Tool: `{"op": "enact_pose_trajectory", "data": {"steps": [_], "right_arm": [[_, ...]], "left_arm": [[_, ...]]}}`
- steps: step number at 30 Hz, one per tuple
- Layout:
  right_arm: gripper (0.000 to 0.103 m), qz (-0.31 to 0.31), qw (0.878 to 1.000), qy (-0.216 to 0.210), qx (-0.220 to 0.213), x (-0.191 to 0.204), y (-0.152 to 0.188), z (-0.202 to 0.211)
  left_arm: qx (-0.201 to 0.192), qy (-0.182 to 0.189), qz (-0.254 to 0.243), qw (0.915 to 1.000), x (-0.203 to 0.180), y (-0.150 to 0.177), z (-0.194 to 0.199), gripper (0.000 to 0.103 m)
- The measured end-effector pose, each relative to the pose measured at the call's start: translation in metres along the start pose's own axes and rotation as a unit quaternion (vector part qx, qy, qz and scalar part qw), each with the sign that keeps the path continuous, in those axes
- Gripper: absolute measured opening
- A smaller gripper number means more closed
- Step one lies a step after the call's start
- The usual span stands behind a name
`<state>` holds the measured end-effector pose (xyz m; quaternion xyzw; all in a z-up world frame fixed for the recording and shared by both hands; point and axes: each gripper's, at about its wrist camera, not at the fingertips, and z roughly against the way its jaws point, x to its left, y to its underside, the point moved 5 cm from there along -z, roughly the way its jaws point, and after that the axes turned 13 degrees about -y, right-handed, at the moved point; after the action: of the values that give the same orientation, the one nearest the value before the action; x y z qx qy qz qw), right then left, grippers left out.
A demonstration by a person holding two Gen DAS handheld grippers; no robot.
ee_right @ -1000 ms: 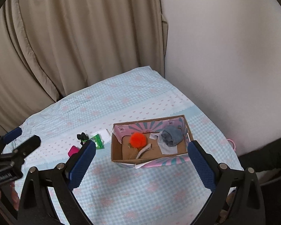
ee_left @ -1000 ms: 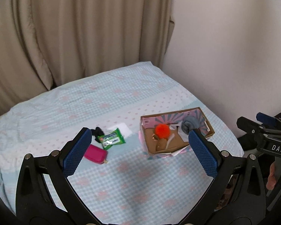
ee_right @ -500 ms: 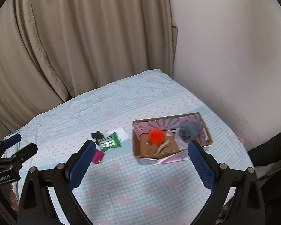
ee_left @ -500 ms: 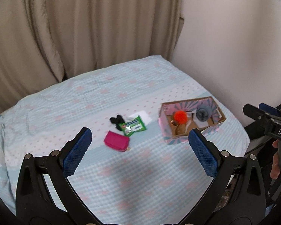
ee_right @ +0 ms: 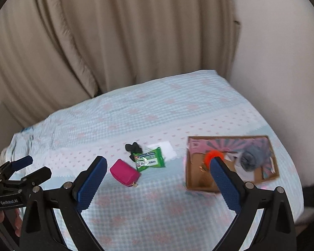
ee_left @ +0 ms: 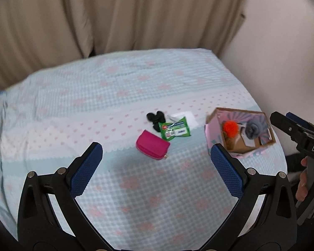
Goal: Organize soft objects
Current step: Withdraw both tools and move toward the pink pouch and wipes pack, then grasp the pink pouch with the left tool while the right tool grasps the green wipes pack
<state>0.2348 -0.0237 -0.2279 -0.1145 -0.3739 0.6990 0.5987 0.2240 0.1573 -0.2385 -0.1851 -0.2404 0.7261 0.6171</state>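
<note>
Box (ee_left: 217, 123) on the bed holds an orange pompom (ee_left: 230, 126) and grey cloth (ee_left: 253, 128); both tools (ee_left: 156, 153) (ee_right: 157, 168) gape empty.

Your left gripper (ee_left: 156, 153) hangs above the bed (ee_left: 94, 104), jaws wide apart, nothing between them. Past them, mid-bed: pink pouch (ee_left: 152, 145), green packet (ee_left: 174, 128) just beyond it, black item (ee_left: 156, 118) at the packet's far-left corner. Right of these, a box (ee_left: 213, 129) holding an orange pom-pom (ee_left: 230, 128) and grey cloth (ee_left: 253, 129). Your right gripper (ee_left: 291, 128) shows at the right edge; its jaw state can't be read.
</note>
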Motion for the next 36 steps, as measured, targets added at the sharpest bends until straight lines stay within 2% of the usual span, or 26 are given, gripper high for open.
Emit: {"op": "enact_pose_trajectory", "data": {"steps": [4,9,15,18,23,26,28,31,35,36], "right_arm": [[0.098,0.016,0.999,-0.021,0.033,-0.005,-0.005,-0.044],[0.098,0.054,0.994,-0.052,0.074,-0.013,-0.008,-0.103],[0.098,0.131,0.977,-0.102,0.132,-0.021,-0.004,-0.17],[0.098,0.207,0.956,-0.116,0.17,-0.021,0.005,-0.207],[0.098,0.31,0.913,-0.131,0.231,-0.022,0.025,-0.255],[0.097,0.373,0.882,-0.13,0.259,-0.02,0.038,-0.278],[0.095,0.418,0.858,-0.127,0.272,-0.017,0.047,-0.291],[0.087,0.468,0.825,-0.131,0.29,-0.012,0.061,-0.304],[0.085,0.527,0.783,-0.13,0.305,-0.006,0.082,-0.319],[0.081,0.538,0.773,-0.131,0.311,-0.005,0.088,-0.322]], "left_arm": [[0.037,-0.001,0.043,0.9984,0.0,0.002,-0.039,0.103],[0.087,0.0,0.101,0.9911,-0.002,0.007,-0.093,0.103],[0.136,-0.005,0.14,0.9808,-0.012,0.012,-0.16,0.102],[0.169,-0.006,0.166,0.9715,-0.016,0.017,-0.198,0.102],[0.215,-0.007,0.206,0.9546,-0.02,0.024,-0.249,0.101],[0.244,-0.014,0.223,0.9438,-0.025,0.031,-0.279,0.1],[0.265,-0.018,0.24,0.9336,-0.025,0.037,-0.296,0.099],[0.287,-0.022,0.265,0.9204,-0.027,0.048,-0.315,0.096],[0.301,-0.035,0.271,0.9137,-0.032,0.059,-0.33,0.095],[0.302,-0.039,0.271,0.9131,-0.031,0.06,-0.332,0.094]]}}
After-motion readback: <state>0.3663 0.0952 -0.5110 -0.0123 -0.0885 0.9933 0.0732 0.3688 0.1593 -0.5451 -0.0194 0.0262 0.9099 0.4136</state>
